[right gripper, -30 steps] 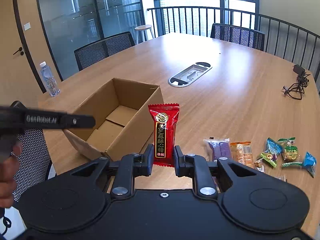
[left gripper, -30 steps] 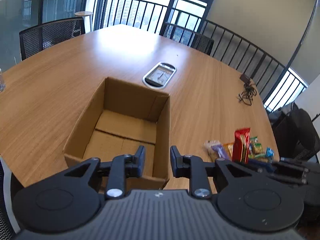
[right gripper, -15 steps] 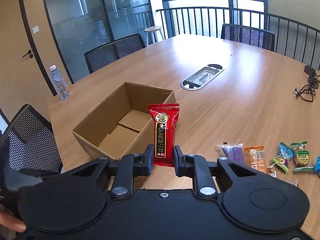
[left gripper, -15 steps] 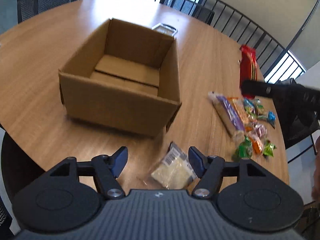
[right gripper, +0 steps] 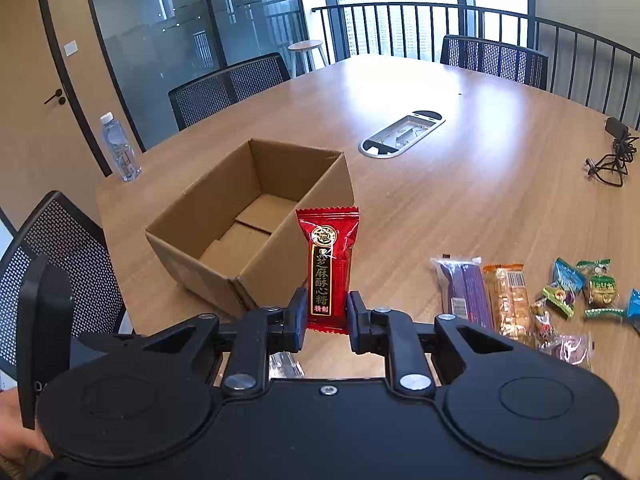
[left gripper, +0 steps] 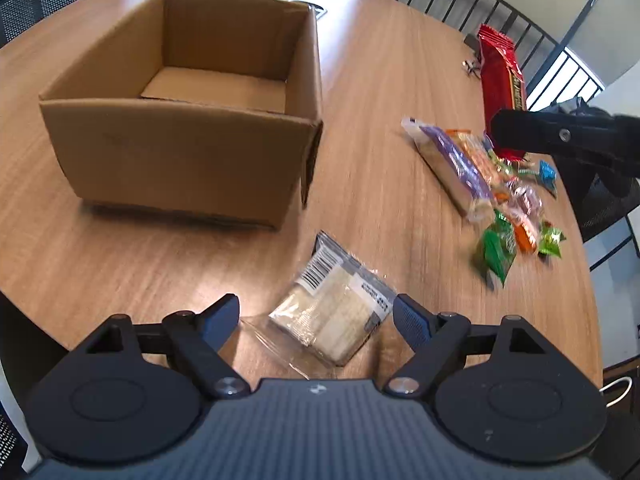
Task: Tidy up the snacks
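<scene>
From the left wrist view, the left gripper is spreading its jaws wide over a clear plastic packet of pale crackers with a barcode label, which is lying flat near the front edge of the round wooden table, just in front of the open brown cardboard box. Nothing is being pressed yet; the packet is sitting between the pads but apart from them. To do this well, the fingers should be straddling the packet's firm middle rather than its loose film edge, and closing gently so the crackers are not crushed. This view alone is showing that packet whole, and the green sweets at the table's right edge.

From the right wrist view, the right gripper is holding a red foil candy bar wrapper with gold lettering upright, jaws narrow on its lower end, above the table beside the box. Only here are the box's empty floor, the plastic water bottle at the far left edge and the black cable being seen clearly.
</scene>
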A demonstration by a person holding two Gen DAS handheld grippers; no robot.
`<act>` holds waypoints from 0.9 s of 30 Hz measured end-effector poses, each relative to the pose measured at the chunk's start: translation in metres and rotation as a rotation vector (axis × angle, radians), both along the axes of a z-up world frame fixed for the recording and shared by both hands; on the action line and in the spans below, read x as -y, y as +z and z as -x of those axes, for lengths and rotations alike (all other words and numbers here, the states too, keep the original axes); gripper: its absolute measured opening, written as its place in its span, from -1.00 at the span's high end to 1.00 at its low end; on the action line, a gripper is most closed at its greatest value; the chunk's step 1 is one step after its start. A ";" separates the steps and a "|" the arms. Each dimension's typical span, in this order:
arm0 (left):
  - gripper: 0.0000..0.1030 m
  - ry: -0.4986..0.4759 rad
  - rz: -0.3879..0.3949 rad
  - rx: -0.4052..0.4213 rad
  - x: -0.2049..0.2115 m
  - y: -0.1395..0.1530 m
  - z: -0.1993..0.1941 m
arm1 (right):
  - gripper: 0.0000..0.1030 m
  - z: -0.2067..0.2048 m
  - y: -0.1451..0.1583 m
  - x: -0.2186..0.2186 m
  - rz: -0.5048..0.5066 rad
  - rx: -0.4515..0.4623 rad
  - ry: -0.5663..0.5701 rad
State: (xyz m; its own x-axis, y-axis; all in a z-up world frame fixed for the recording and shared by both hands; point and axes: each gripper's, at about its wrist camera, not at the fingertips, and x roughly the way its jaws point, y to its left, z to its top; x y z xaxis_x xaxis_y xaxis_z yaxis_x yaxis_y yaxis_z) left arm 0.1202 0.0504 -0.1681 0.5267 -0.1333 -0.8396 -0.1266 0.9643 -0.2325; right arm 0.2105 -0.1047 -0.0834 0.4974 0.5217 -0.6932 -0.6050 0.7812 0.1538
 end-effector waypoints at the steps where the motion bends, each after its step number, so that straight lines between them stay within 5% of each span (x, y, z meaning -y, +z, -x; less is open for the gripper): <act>1: -0.62 0.000 -0.007 -0.002 0.001 -0.001 0.000 | 0.61 0.001 -0.002 0.002 0.002 -0.006 -0.003; 16: -0.60 0.003 -0.100 -0.011 0.013 -0.012 -0.008 | 0.61 0.009 -0.021 0.009 0.020 -0.041 -0.022; 18: -0.50 -0.002 -0.110 0.000 0.015 -0.013 -0.008 | 0.61 0.009 -0.022 0.008 0.022 -0.041 -0.021; 20: 0.01 -0.005 -0.094 0.011 0.015 -0.011 -0.007 | 0.61 0.010 -0.022 0.006 0.025 -0.040 -0.016; 27: 0.17 0.054 -0.050 -0.006 0.001 -0.005 -0.003 | 0.61 0.010 -0.022 0.002 0.027 -0.035 0.004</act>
State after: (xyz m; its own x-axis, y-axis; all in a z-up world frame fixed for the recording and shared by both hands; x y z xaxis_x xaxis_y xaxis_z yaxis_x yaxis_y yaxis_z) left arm 0.1229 0.0489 -0.1729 0.5269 -0.0627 -0.8476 -0.1805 0.9663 -0.1836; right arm 0.2000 -0.1066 -0.1049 0.4707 0.5040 -0.7242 -0.6025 0.7832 0.1535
